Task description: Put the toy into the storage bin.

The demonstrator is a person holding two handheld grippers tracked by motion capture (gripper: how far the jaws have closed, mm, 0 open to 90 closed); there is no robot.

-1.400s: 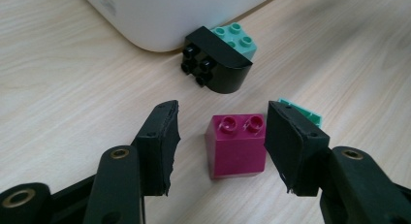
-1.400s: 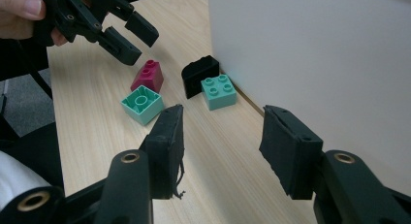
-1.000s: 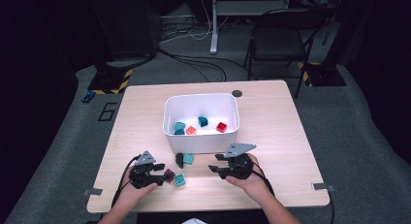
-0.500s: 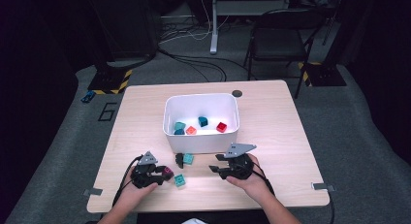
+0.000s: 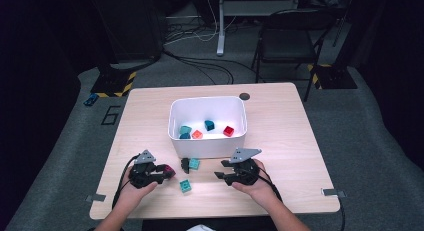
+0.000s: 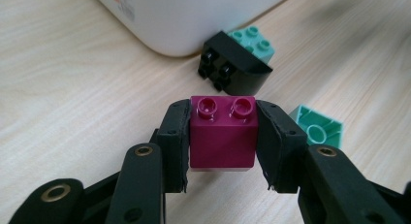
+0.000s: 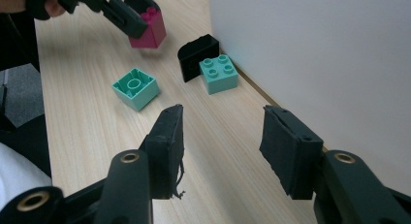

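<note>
— Beside the white bin [image 5: 207,143], your left tool [image 6: 222,136] has just been closing and is now pinching the magenta brick [image 6: 222,136] on the surface.
— Your right tool [image 7: 220,144] is staying spread; be lifting the brick straight, keeping it squared.

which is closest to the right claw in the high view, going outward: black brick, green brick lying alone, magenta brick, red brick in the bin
From the right claw:
1. Black brick, just to its left, at the bin's front wall.
2. Lone green brick, left and nearer the person; close to the first.
3. Magenta brick, farther left, in the left claw.
4. Red brick, inside the white bin.
</note>
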